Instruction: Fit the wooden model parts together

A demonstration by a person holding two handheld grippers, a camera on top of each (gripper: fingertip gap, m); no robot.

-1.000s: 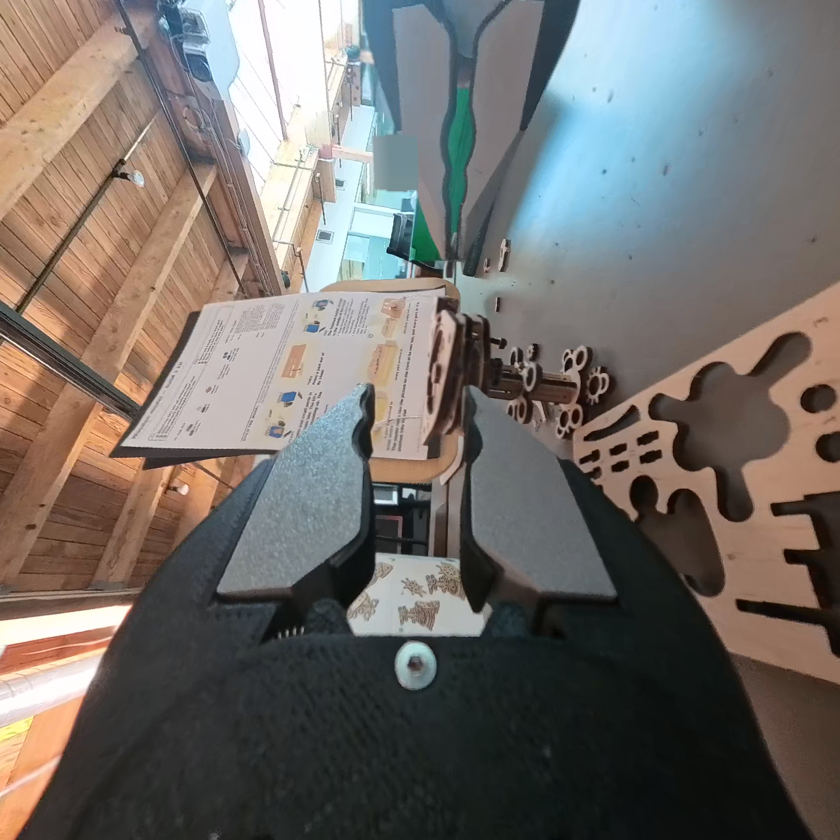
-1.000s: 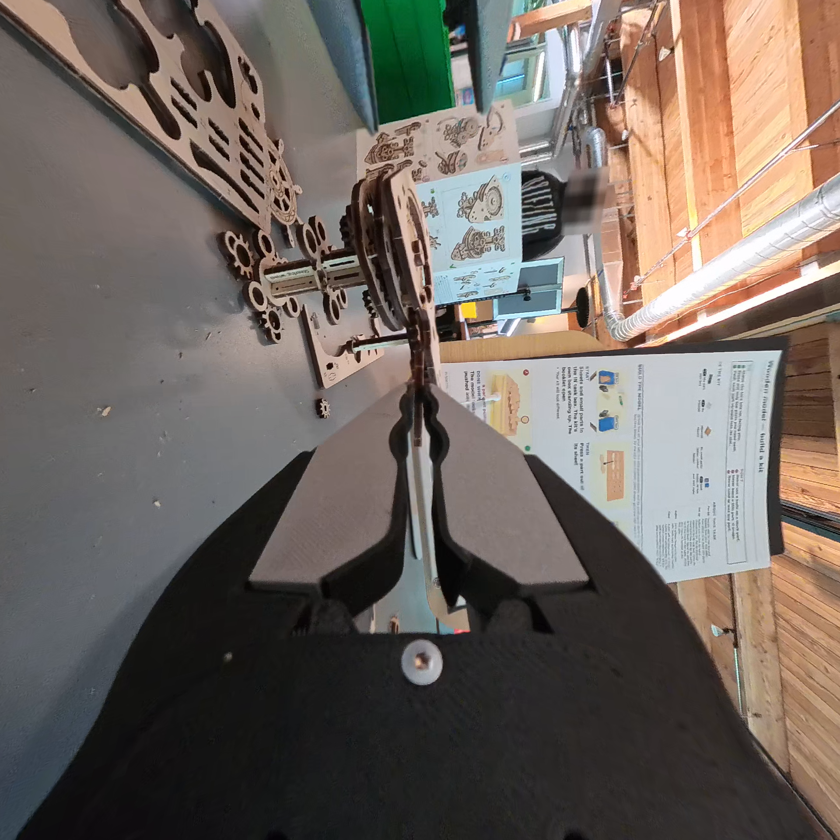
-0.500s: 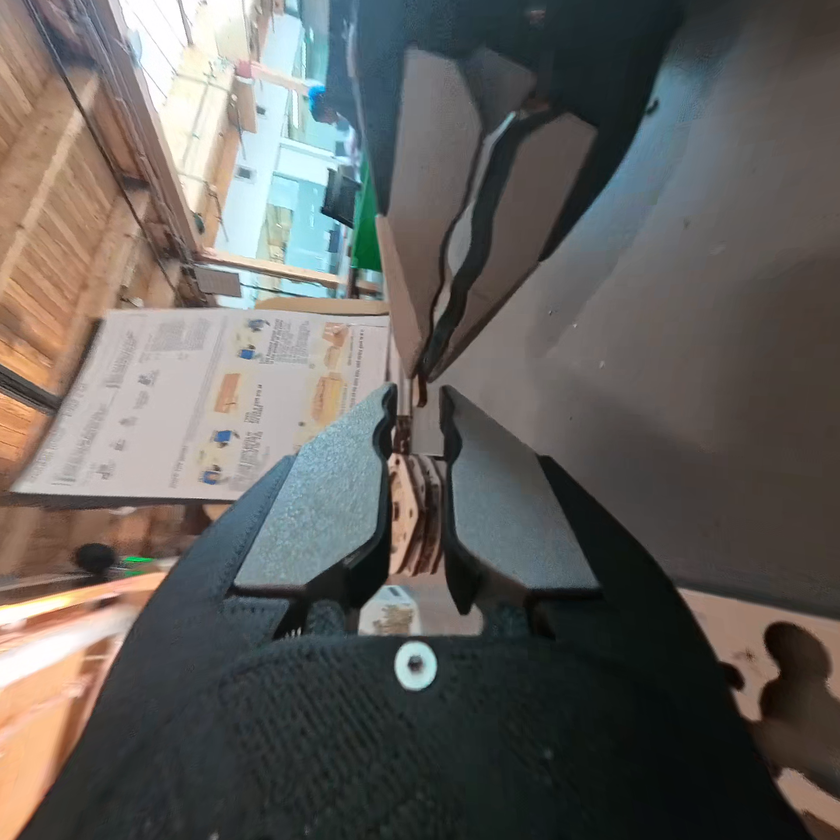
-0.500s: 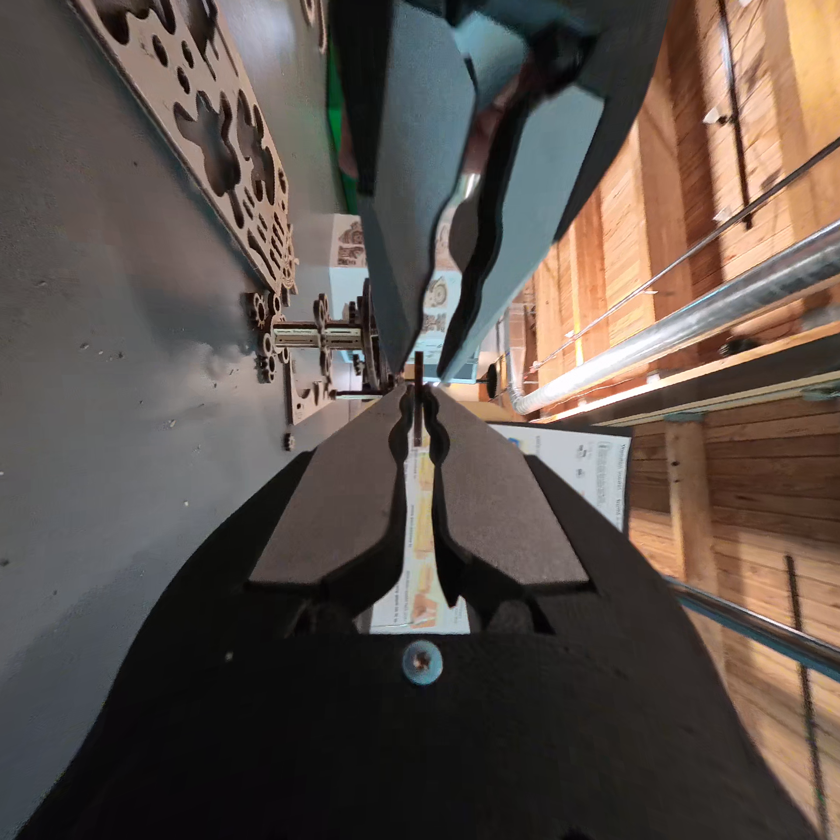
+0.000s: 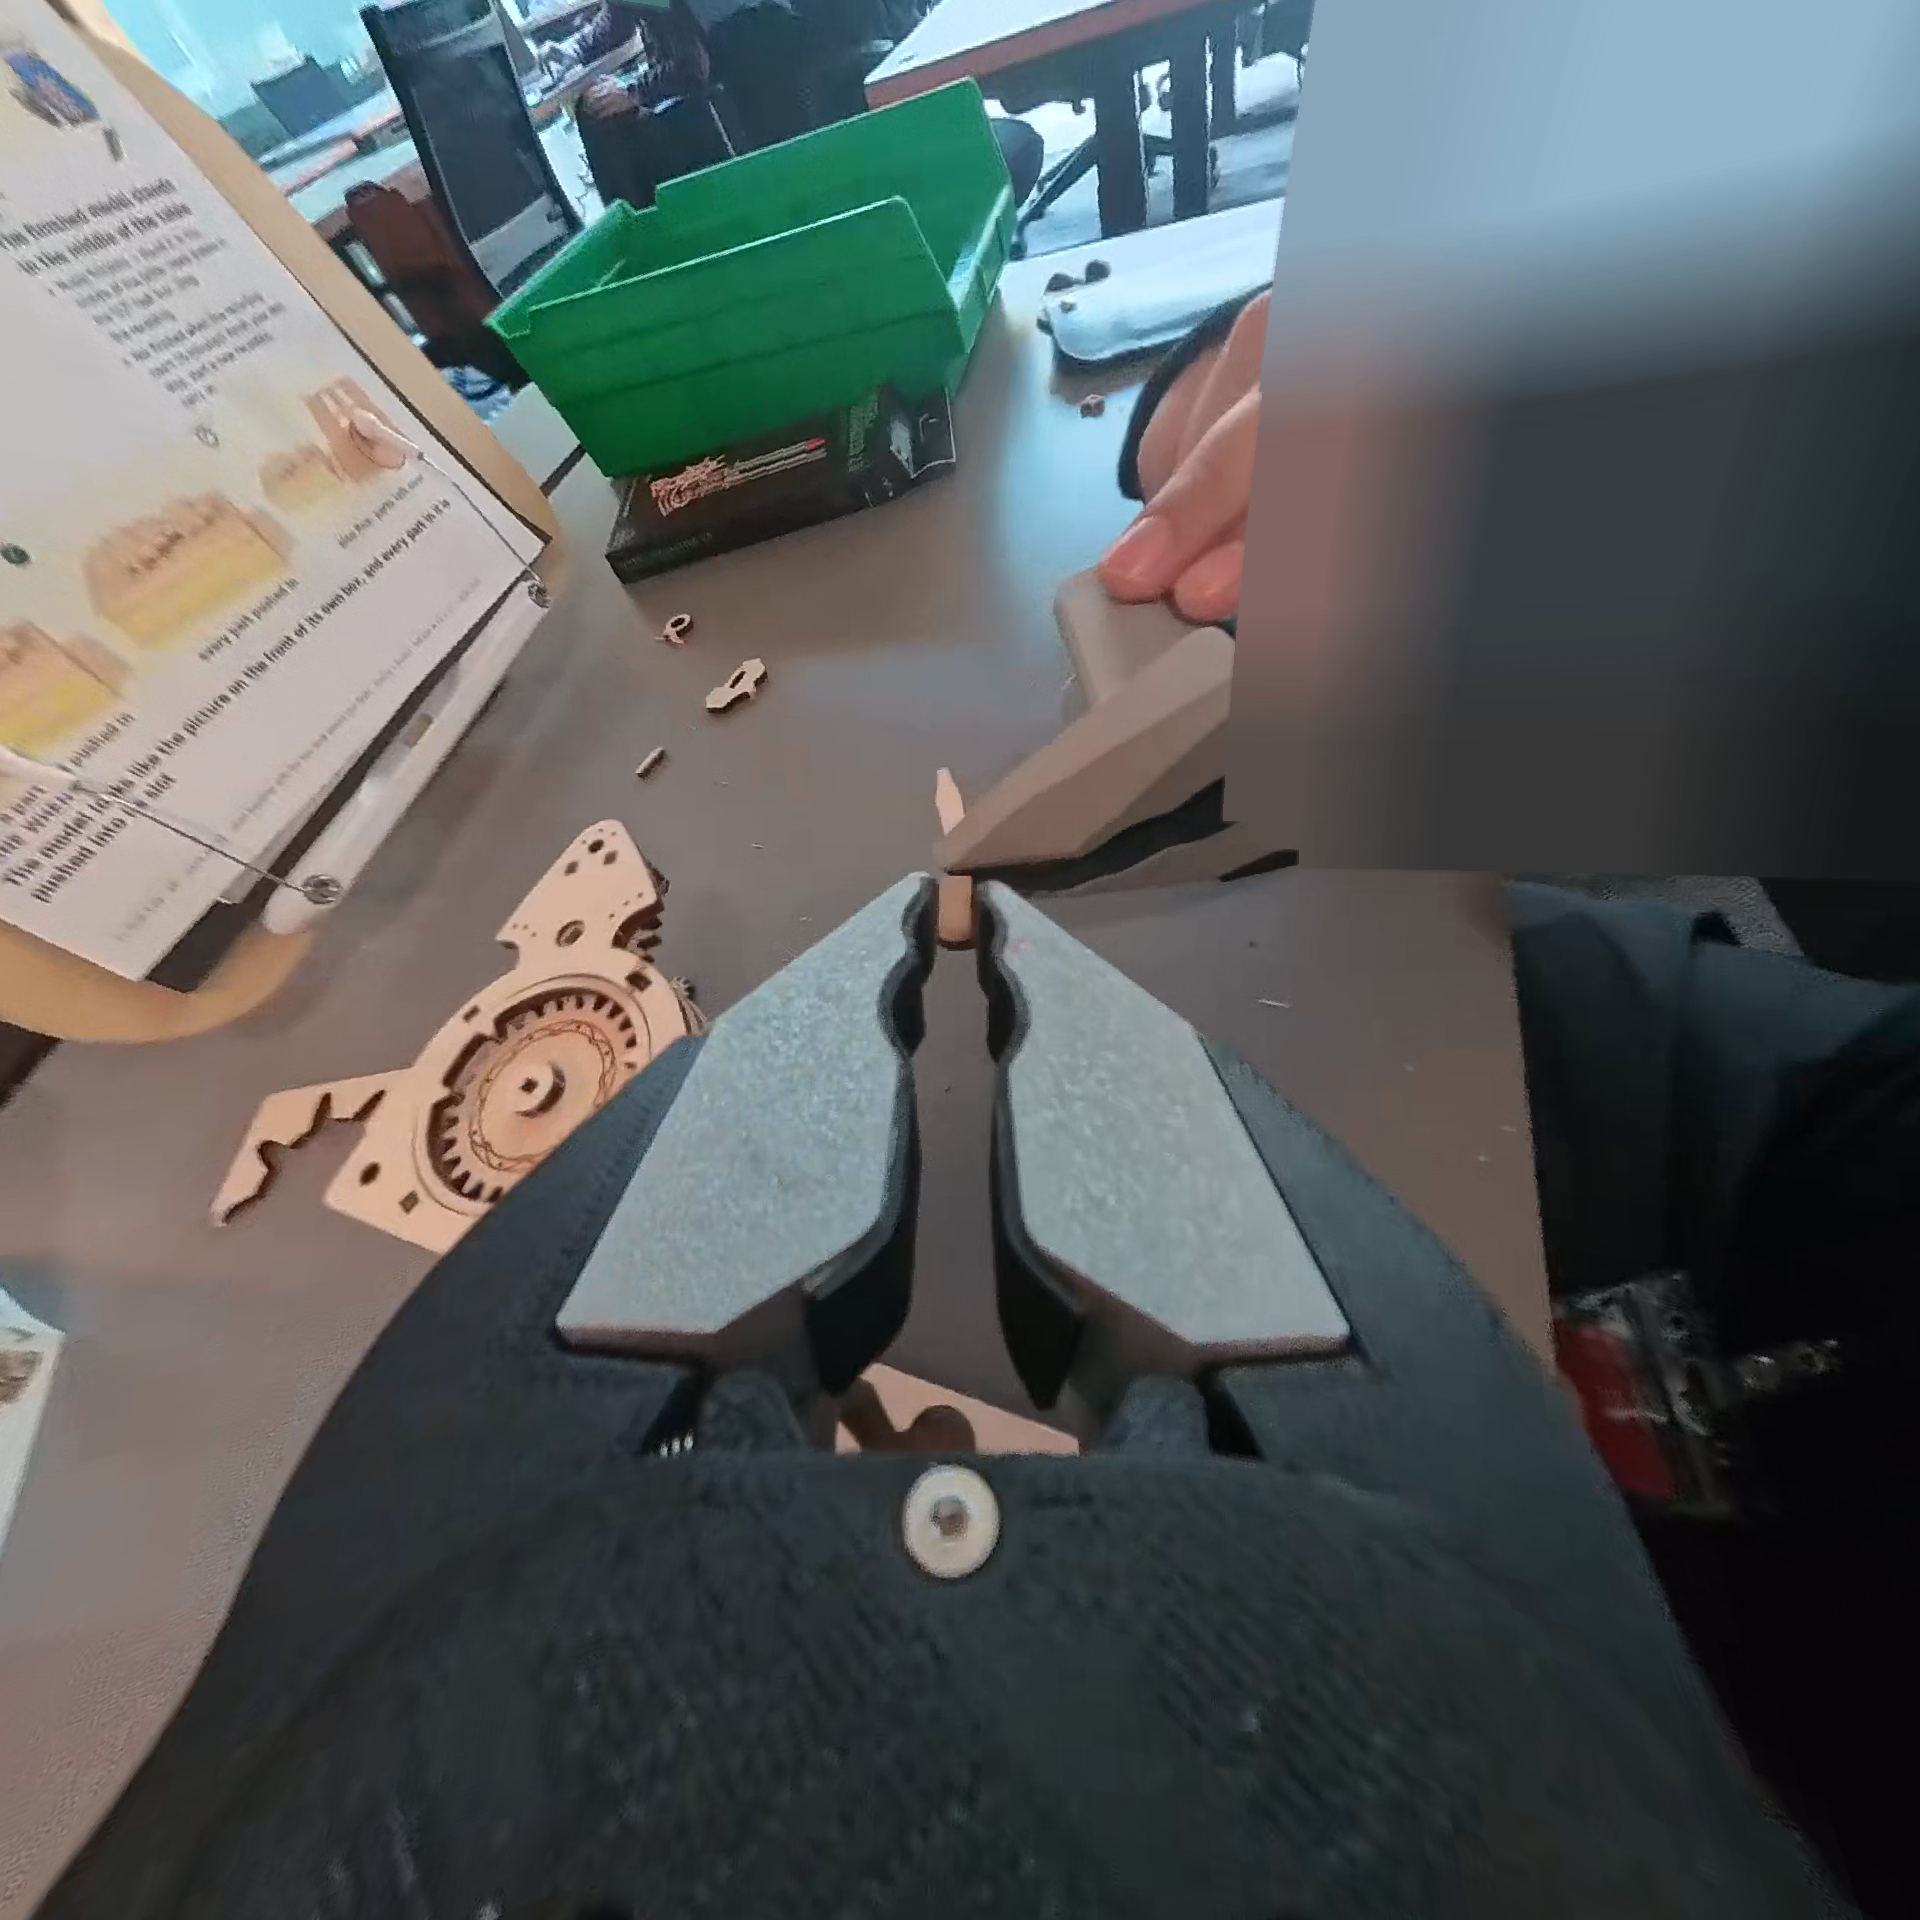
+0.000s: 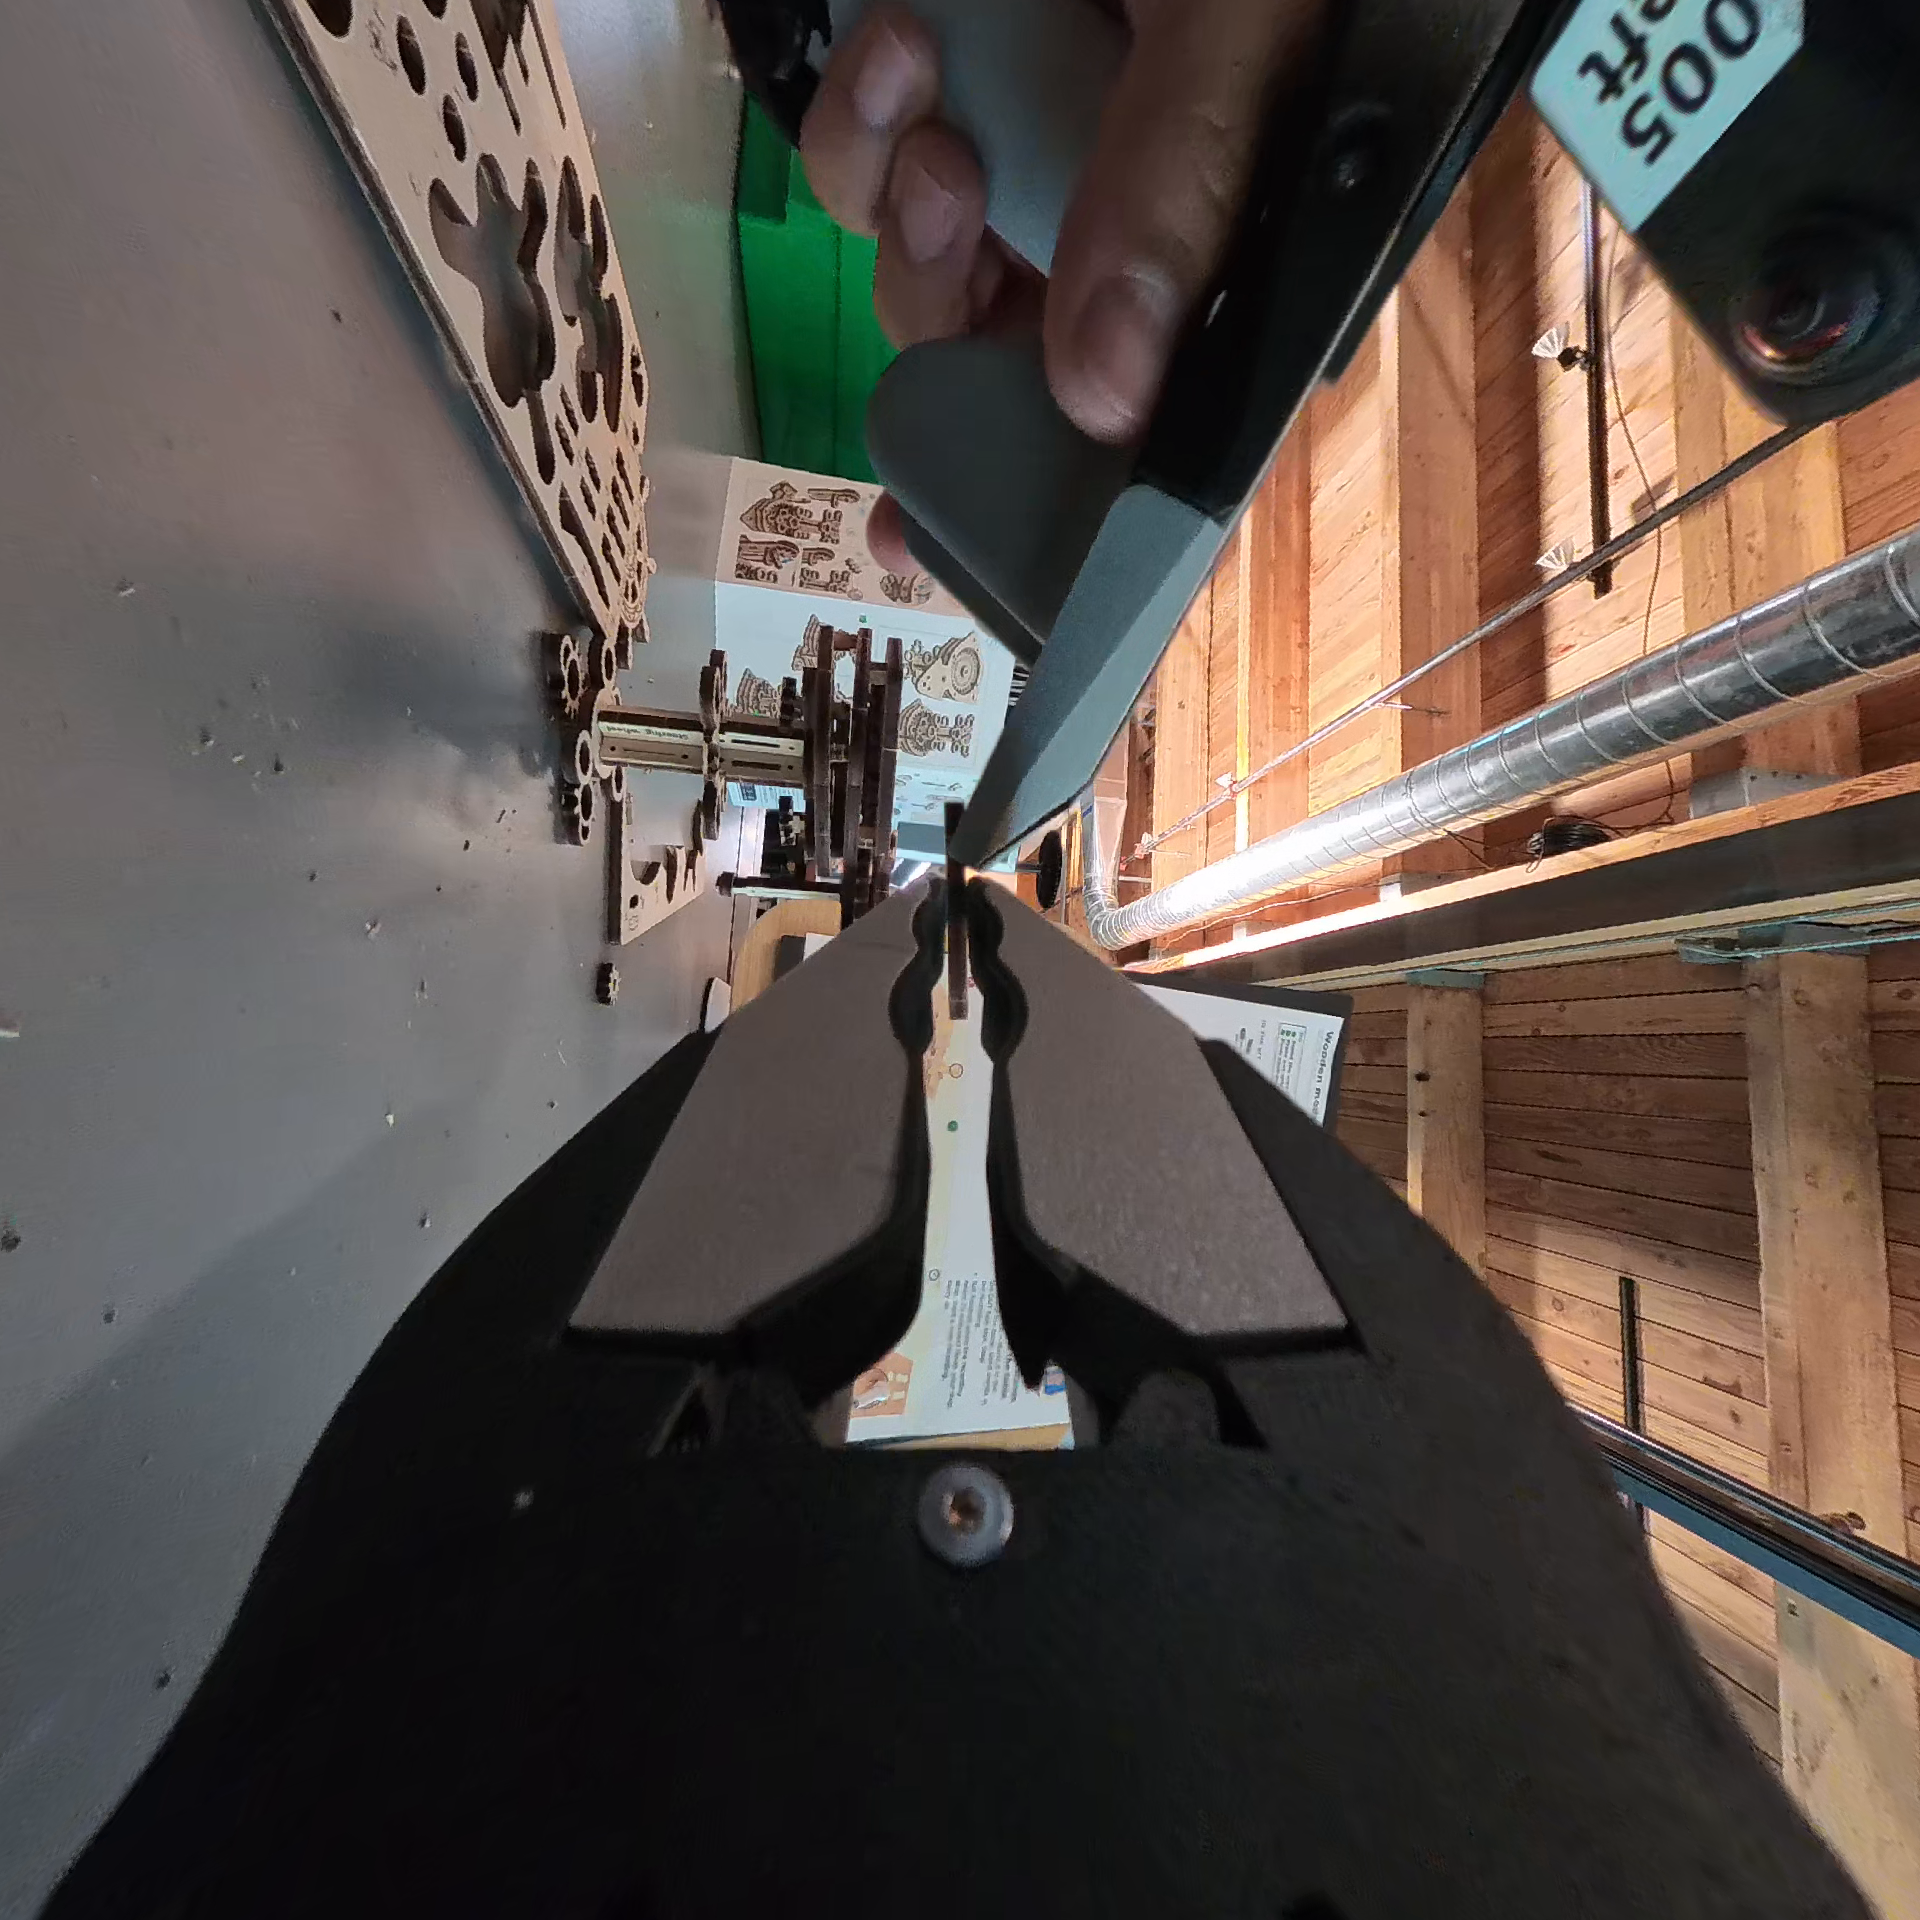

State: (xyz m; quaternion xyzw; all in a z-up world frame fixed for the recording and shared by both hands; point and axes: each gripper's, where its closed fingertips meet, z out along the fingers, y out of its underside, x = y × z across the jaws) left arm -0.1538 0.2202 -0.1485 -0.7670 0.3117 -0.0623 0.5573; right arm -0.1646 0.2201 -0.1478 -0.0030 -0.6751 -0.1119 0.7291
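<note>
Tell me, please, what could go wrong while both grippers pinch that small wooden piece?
The small wooden piece is held only by the tips of the left gripper and right gripper, so it may twist out. Uneven pulling could snap it. If dropped, it might get lost among the loose bits on the table.

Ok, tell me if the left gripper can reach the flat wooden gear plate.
Likely not yet: the gear plate lies unobstructed beside the left gripper, which is shut on a small wooden piece.
</note>
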